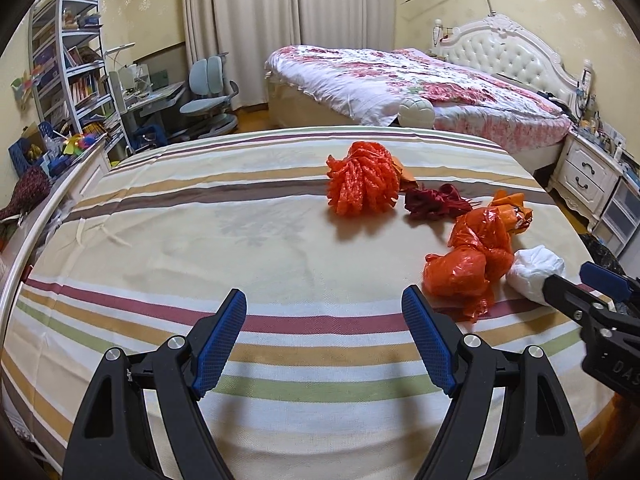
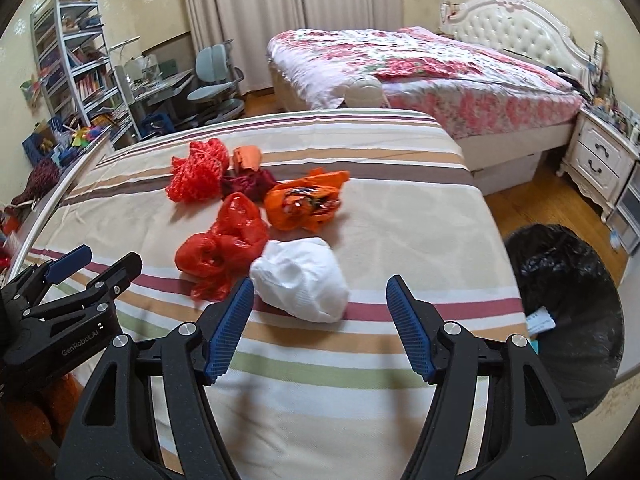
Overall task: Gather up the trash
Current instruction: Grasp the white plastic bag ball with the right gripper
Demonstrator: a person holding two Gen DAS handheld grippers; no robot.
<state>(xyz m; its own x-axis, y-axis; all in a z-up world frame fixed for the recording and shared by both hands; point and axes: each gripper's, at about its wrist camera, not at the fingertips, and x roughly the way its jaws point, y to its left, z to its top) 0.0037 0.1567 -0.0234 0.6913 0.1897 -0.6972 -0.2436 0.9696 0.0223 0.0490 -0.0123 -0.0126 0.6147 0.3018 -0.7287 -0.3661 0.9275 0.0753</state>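
On the striped bedsheet [image 2: 400, 216], crumpled bags [image 2: 224, 248] lie clustered.

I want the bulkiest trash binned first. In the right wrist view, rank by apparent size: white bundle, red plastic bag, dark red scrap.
1. white bundle and red plastic bag: look alike, and the bundle is nearer
2. dark red scrap

Glossy crinkled red plastic bag [image 2: 224, 248], matt white wad [image 2: 304, 280], woven striped cloth bedsheet [image 2: 360, 380].
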